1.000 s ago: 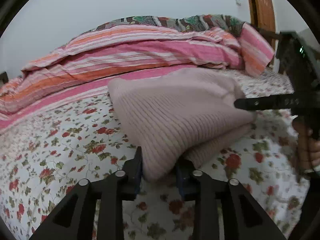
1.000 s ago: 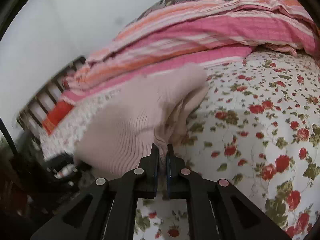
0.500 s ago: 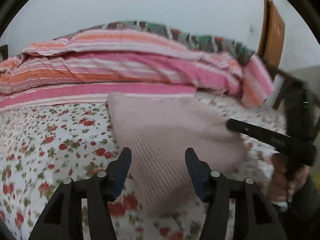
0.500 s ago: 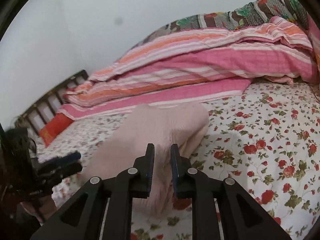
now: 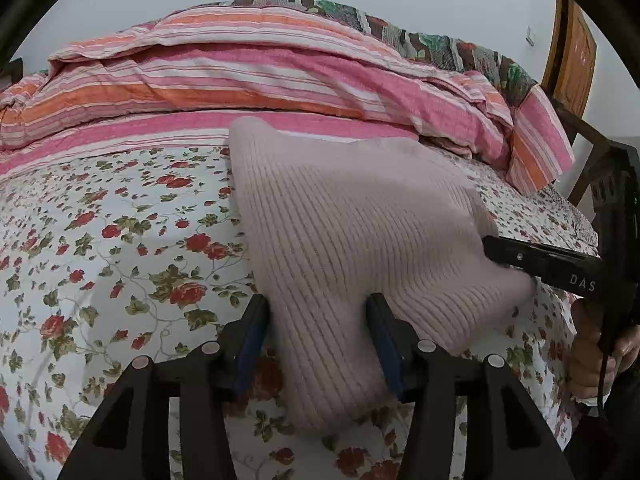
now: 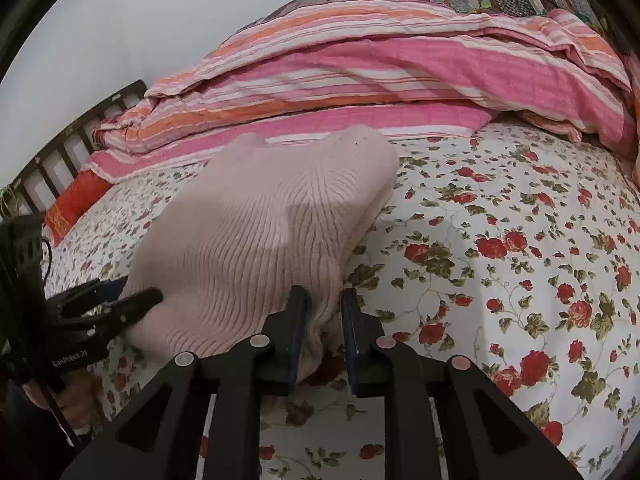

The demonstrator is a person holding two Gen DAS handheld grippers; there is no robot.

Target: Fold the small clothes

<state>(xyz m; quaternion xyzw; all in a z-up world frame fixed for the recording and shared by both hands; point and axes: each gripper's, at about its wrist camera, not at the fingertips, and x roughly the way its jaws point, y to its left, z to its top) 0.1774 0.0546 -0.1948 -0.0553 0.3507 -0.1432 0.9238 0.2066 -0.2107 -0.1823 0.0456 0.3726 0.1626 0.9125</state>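
Note:
A pale pink ribbed knit garment (image 5: 344, 232) lies folded on the floral bedsheet (image 5: 120, 248); it also shows in the right wrist view (image 6: 256, 232). My left gripper (image 5: 318, 320) is open, its jaws standing apart on either side of the garment's near corner. My right gripper (image 6: 326, 312) is open, its jaws a little apart around the garment's other near corner. The right gripper also shows in the left wrist view (image 5: 536, 258) at the garment's right edge, and the left gripper in the right wrist view (image 6: 120, 304) at its left edge.
A pink and orange striped duvet (image 5: 248, 68) is heaped along the back of the bed, on a patterned quilt (image 5: 440, 44). A dark slatted bed frame (image 6: 60, 152) with a red cloth (image 6: 76, 200) is at far left. A wooden door (image 5: 572, 52) stands at right.
Both grippers have opened and let go of the garment's near corners. The garment has dropped flat on the sheet. Both grippers have drawn back slightly.

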